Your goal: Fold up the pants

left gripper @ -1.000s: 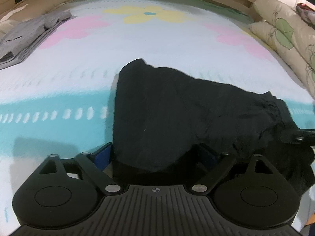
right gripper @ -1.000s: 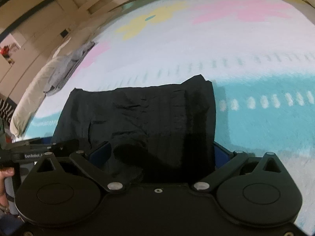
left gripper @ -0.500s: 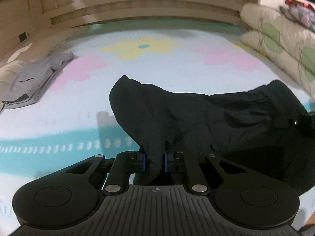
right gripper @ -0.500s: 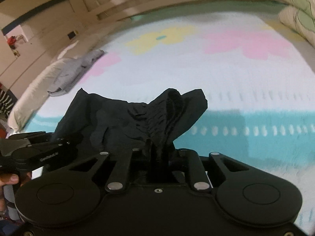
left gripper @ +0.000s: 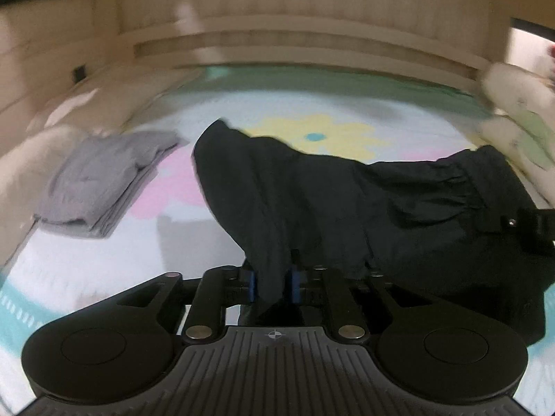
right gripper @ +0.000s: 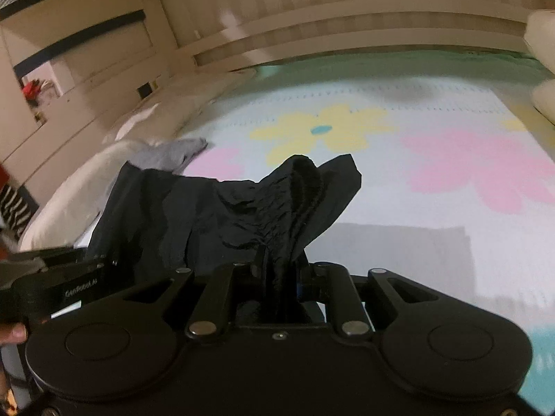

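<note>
Two tools now carry the black pants [left gripper: 347, 208] clear of the bed [left gripper: 104, 263], where a second ago the cloth lay flat between open fingers. From the left wrist, the left tool [left gripper: 272, 282] is pinched on a fold of pants, its blue pads pressed against the cloth, and the garment hangs across to the right tool [left gripper: 530, 228] at the frame's edge. A folded grey garment [left gripper: 100, 180] lies on the bed well to the left. From the right wrist, the right tool [right gripper: 282, 282] is clamped on the gathered waistband, which has risen off the flowered cover. The lift looks like the start of carrying one edge over for a fold.
</note>
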`<move>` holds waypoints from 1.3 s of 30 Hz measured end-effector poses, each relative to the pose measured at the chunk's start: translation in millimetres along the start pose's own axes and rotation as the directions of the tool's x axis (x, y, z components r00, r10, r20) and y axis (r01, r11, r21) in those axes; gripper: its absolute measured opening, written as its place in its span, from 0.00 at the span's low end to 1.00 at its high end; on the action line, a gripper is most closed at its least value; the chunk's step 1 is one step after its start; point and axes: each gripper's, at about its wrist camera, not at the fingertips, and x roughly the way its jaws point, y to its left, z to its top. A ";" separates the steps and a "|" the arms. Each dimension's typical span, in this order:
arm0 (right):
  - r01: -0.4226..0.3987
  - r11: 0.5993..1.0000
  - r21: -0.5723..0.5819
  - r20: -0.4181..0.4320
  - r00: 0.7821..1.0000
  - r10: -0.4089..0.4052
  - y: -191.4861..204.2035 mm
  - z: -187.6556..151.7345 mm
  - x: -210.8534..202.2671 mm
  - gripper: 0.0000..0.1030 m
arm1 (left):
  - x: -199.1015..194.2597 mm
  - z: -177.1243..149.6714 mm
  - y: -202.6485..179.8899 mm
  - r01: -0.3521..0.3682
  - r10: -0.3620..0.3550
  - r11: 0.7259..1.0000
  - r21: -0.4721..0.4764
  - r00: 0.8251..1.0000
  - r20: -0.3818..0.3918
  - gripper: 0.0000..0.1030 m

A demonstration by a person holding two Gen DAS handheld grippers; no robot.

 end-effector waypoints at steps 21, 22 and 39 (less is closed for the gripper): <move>0.177 0.984 0.018 -0.045 0.983 -0.176 16.6 -4.2 20.6 0.95 | -32.4 -8.1 -2.5 -0.238 0.232 0.970 -0.060 0.969 -0.089 0.56; 0.181 0.984 0.008 -0.041 0.983 -0.180 21.0 -5.3 16.0 0.95 | -40.6 -8.7 -7.4 -0.246 0.241 0.968 -0.052 0.967 -0.081 0.57; 0.271 0.962 -0.036 -0.035 0.961 -0.273 38.6 -44.0 -47.3 0.98 | -102.3 -34.1 -38.0 -0.188 0.189 0.981 -0.058 0.982 0.018 0.64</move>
